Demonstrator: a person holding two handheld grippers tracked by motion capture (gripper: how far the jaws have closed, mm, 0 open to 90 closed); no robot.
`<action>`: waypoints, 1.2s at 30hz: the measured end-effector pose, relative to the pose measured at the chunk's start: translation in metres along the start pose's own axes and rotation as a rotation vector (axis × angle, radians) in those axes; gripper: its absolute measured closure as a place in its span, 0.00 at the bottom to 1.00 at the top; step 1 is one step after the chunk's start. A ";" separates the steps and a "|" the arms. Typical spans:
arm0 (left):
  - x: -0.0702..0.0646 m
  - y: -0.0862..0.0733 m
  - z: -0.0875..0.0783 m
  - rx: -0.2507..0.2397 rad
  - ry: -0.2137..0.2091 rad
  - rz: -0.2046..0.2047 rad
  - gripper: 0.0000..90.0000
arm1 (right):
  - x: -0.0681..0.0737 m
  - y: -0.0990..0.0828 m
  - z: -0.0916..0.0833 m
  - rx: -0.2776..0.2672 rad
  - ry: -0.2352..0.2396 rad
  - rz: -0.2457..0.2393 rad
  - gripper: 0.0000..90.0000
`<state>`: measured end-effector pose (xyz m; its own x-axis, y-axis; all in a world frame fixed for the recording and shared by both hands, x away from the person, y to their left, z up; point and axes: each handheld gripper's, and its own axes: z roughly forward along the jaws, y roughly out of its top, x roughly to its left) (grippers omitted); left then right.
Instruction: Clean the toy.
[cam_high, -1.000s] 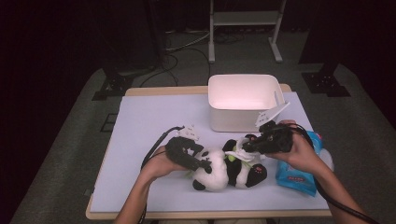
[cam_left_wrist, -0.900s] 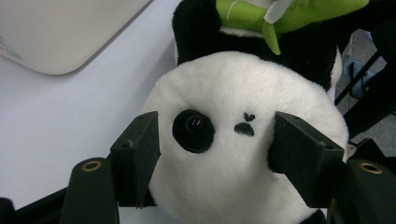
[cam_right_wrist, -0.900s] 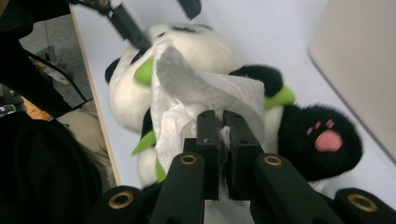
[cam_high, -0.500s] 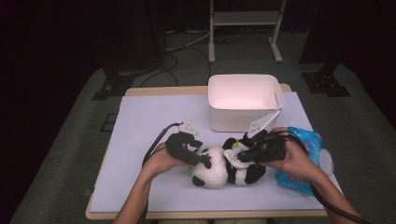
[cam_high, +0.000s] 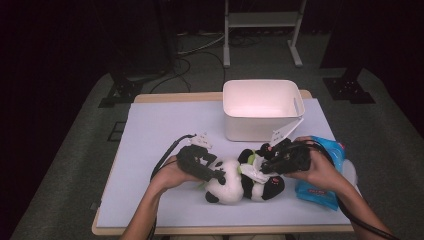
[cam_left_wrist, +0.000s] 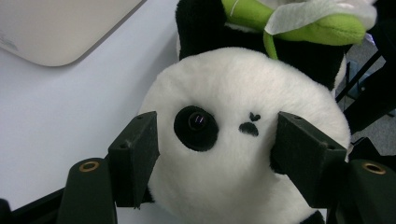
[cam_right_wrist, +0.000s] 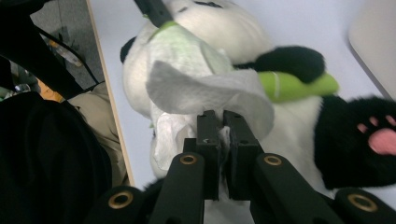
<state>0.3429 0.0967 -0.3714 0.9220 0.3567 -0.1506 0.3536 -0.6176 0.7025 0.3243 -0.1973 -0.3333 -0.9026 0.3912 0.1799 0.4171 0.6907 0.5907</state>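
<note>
Panda (cam_high: 227, 182): we find it lying on the table (cam_high: 150, 130), in front of the white bin (cam_high: 260, 107).
Left gripper (cam_high: 216, 175): we see it clamped on the panda's head.
Right gripper (cam_high: 257, 167): we see it pinched tight on a white wipe (cam_right_wrist: 205, 91) draped over the panda.

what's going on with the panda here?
A person is working on a plush panda lying on the table with a gripper in each hand. The left gripper clamps the panda's head to steady it. The right gripper is shut on a white wipe and holds it against the panda's body, apparently wiping it. A white bin stands behind, and a blue wipe pack lies by the right hand.
</note>
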 end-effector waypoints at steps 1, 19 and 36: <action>0.000 0.000 0.000 0.000 0.000 0.000 0.35 | 0.000 0.000 0.000 0.000 0.000 0.000 0.94; -0.005 0.002 0.000 0.016 -0.029 0.017 0.32 | -0.023 -0.046 -0.011 -0.009 -0.024 0.105 0.94; -0.011 0.004 0.002 0.036 -0.052 0.050 0.32 | -0.031 -0.033 -0.036 -0.110 -0.083 0.110 0.94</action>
<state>0.3342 0.0884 -0.3685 0.9452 0.2886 -0.1527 0.3117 -0.6585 0.6850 0.3344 -0.2538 -0.3300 -0.8380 0.5132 0.1854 0.4949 0.5717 0.6544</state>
